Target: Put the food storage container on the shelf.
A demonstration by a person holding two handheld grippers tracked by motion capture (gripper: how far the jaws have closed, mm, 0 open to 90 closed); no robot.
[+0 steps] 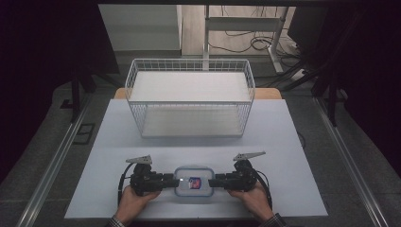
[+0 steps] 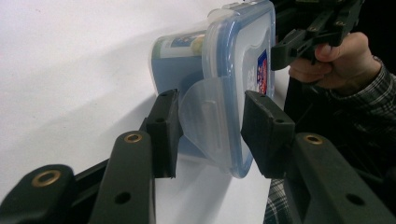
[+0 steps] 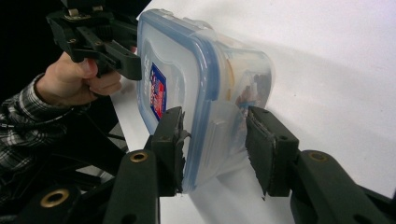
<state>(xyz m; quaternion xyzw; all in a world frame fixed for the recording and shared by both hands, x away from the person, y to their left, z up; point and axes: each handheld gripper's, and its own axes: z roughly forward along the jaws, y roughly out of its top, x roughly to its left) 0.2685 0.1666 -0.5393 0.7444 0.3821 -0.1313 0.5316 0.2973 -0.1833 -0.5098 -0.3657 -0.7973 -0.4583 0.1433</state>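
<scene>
Two hand-held grippers flank the lidded plastic container (image 1: 191,182) near the tabletop's (image 1: 293,179) front edge, the wire basket (image 1: 190,94) well behind. Left hand-held gripper (image 2: 212,128): its own view shows jaws parted around the lid's side flap, pads apparently just off it. Right hand-held gripper (image 3: 215,149): likewise parted, straddling the opposite flap. From above, both merely meet the container's ends.

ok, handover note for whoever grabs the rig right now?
Left gripper: jaws open, straddling the side latch flap of the clear plastic food container with blue-rimmed lid.
Right gripper: same at the opposite flap, open.
Container sits on the white table near the front edge, lid on; white wire basket stands behind it.
Done: both grippers positioned.
Left: probably gripping and lifting it, perhaps to the basket.
</scene>
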